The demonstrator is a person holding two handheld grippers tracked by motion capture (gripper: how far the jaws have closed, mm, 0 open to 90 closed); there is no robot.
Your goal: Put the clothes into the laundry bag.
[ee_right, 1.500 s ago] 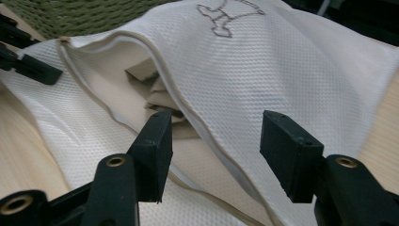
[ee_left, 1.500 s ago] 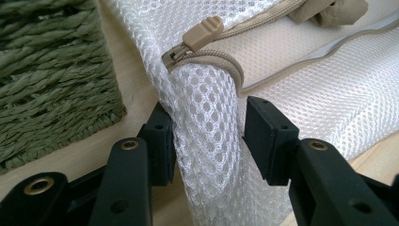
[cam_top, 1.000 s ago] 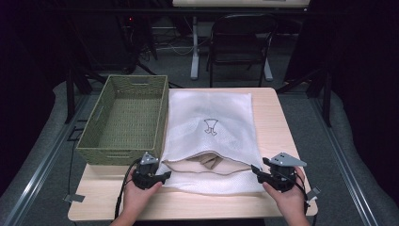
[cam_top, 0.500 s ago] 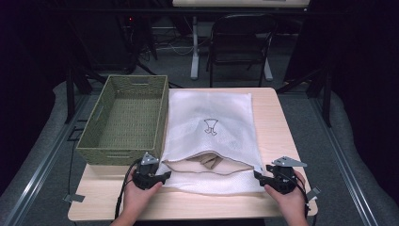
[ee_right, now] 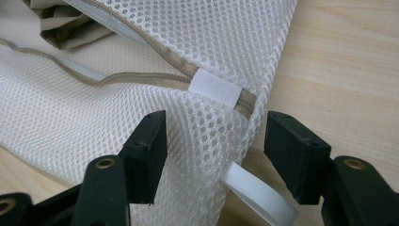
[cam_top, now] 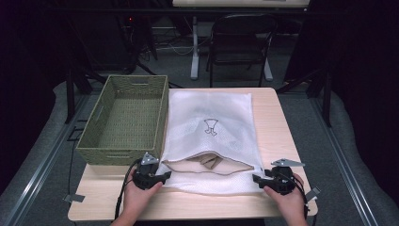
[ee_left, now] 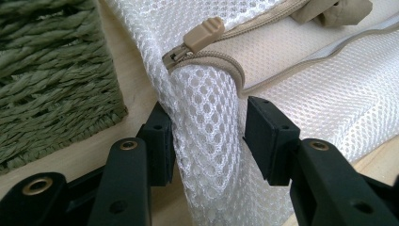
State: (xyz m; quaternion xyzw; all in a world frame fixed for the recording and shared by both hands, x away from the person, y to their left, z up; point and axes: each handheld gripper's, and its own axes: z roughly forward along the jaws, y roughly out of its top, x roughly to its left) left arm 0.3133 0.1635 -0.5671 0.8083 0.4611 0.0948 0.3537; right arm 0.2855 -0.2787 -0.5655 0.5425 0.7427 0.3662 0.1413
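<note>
Mesh laundry bag (cam_top: 207, 127) looks light and floppy; best held at its zipper-end corners. Both the left gripper (ee_left: 207, 136) and right gripper (ee_right: 214, 141) have 2 fingers spread, mesh between, not clamped.

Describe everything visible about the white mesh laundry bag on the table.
The white mesh laundry bag lies flat on the wooden table beside the green woven basket. It has a small dark printed emblem, a tan zipper left open and beige cloth inside. Each near corner sits between open gripper jaws, left gripper and right gripper.

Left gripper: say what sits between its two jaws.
A bunched fold of the white mesh bag, just below the tan zipper pull, in the left gripper view.
</note>
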